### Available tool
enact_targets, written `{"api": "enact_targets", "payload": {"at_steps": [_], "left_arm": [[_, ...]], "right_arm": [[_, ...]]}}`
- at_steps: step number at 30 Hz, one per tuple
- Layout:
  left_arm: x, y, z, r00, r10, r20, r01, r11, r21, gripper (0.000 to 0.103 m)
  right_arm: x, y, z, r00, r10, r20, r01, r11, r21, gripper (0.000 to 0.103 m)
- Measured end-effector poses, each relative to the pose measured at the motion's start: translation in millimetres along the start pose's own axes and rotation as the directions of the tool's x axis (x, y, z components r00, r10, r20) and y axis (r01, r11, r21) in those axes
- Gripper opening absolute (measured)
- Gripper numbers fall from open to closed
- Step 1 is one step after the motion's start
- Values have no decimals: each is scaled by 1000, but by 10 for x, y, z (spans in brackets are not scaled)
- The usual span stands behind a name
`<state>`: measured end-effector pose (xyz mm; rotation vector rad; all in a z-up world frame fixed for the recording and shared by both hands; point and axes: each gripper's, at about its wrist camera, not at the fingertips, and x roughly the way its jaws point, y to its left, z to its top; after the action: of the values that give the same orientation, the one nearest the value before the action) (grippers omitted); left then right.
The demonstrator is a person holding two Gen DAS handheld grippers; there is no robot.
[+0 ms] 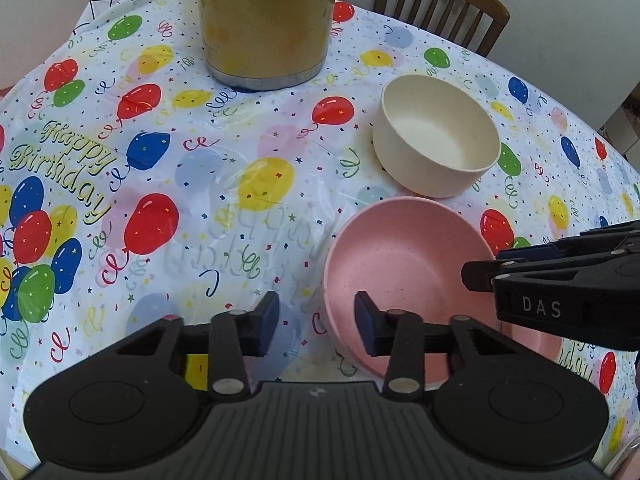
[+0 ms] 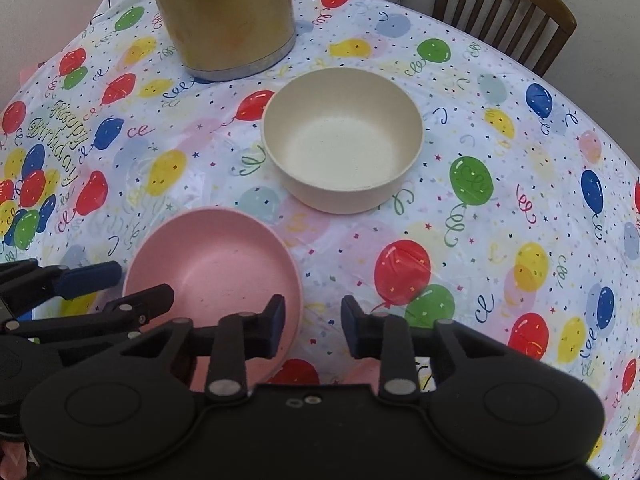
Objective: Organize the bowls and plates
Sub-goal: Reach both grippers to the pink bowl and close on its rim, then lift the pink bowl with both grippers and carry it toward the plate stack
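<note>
Shallow pink speckled plastic bowl (image 1: 404, 276) near the front of the balloon-print surface (image 1: 200, 184); deeper cream plastic bowl (image 1: 436, 136) just behind it, apart. Left hand-held gripper (image 1: 317, 324) and right hand-held gripper (image 2: 313, 326), both moderately wide and empty, straddle opposite pink rims. Advisable: seat pads squarely over the rim before closing.
</note>
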<state>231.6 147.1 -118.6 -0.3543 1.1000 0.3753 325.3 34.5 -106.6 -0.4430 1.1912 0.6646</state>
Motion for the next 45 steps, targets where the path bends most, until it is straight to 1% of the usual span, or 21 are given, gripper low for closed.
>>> {"api": "enact_targets", "payload": {"at_steps": [1,2,3,5,6,7,8,13,20,27,36,45], "left_arm": [[-3,-6,4,1000,2,-2,-2,1000,-1,36],[-8,-10,7,1000,1,-4,-1,1000,-3,31],[-12,-13,9,1000,-2,-6,2,1000,-5,28],[-21,-23,11,1000,-13,-9,13,1000,-4,20],[-26,-33,11,1000,-18,-10,18,1000,-1,18],[-34,-43,11,1000,-20,-9,20,1000,1,16],[-43,-53,9,1000,-23,-7,23,1000,2,14],[-68,-62,-17,1000,-18,-10,18,1000,7,9],[-228,-84,-123,1000,-30,-10,30,999,20,9],[-484,-200,-337,999,-44,-25,45,997,67,9],[-798,-380,-831,993,-96,-69,105,983,150,9],[-929,-529,-1297,982,-144,-118,167,963,213,9]], "right_arm": [[-1,6,2,1000,5,-3,-5,1000,0,18],[-4,13,4,1000,9,-4,-9,1000,0,17],[-8,17,4,1000,13,-4,-13,1000,0,15],[-9,26,0,1000,16,-7,-16,1000,-1,9],[-10,31,-5,1000,17,-8,-17,1000,-1,5],[-9,32,-8,1000,20,-9,-20,1000,1,3],[-12,33,-12,1000,23,-9,-23,1000,3,3],[-47,40,-45,1000,22,-2,-22,1000,10,3],[-182,63,-145,1000,20,9,-20,1000,14,3],[-426,68,-381,1000,12,15,-12,1000,20,3],[-746,60,-968,1000,-8,0,8,999,44,3],[-928,18,-1557,999,-21,-29,24,995,100,3]]}}
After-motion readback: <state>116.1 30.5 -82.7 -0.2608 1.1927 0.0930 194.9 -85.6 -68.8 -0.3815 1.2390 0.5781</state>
